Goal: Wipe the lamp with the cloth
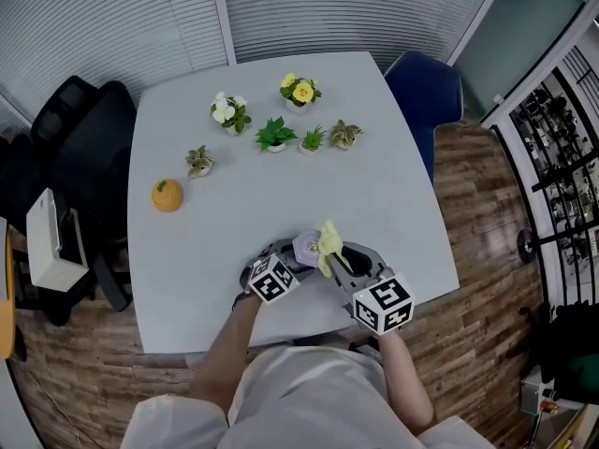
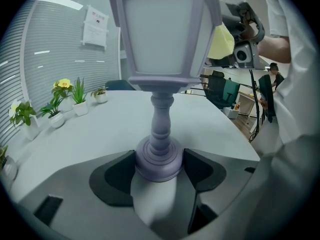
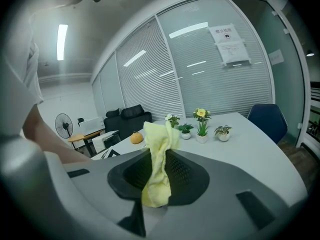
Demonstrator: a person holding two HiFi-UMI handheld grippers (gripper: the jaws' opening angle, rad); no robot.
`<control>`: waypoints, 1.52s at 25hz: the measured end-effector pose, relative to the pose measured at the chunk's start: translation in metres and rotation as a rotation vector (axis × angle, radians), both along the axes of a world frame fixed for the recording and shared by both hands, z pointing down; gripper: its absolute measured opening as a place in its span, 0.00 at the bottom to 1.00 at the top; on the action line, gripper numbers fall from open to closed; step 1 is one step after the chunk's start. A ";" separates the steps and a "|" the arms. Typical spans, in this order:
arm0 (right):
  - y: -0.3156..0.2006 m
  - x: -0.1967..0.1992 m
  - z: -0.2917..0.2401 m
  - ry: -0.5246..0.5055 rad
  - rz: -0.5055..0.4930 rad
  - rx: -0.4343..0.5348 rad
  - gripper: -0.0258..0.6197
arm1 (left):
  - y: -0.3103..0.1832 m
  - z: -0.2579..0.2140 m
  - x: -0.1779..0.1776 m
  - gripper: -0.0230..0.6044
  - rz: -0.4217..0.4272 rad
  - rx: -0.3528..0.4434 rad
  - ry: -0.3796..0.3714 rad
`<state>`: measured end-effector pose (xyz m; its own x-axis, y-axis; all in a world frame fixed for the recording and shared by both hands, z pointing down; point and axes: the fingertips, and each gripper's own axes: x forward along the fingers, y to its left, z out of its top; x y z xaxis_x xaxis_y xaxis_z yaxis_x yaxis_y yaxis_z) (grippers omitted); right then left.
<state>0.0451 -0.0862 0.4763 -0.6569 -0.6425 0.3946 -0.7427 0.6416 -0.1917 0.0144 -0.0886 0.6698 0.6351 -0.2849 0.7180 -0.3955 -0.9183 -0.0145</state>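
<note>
A lilac lantern-shaped lamp (image 2: pixel 159 59) stands upright on the grey table, its round base (image 2: pixel 158 160) clamped between the jaws of my left gripper (image 2: pixel 159 166). From the head view the lamp top (image 1: pixel 307 246) shows near the table's front edge, with my left gripper (image 1: pixel 281 267) just left of it. My right gripper (image 1: pixel 339 258) is shut on a yellow cloth (image 3: pixel 157 161), which hangs pinched between its black pads. The cloth (image 1: pixel 328 243) is raised beside the lamp's right side; in the left gripper view the cloth (image 2: pixel 220 42) sits by the lantern's upper right edge.
Several small potted plants (image 1: pixel 275 136) and flowers (image 1: pixel 299 90) line the far half of the table (image 1: pixel 243 204). An orange pumpkin-like ornament (image 1: pixel 167 195) lies at the left. A blue chair (image 1: pixel 426 87) stands at the far right, black chairs (image 1: pixel 80 129) at the left.
</note>
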 end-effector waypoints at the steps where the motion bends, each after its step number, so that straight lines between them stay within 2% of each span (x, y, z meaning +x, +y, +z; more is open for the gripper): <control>1: 0.001 0.000 0.000 0.004 -0.003 0.002 0.17 | 0.000 0.000 0.000 0.53 0.000 0.000 0.000; 38: 0.017 -0.043 -0.022 0.210 -0.219 0.176 0.16 | 0.001 -0.001 0.000 0.53 0.003 0.001 -0.004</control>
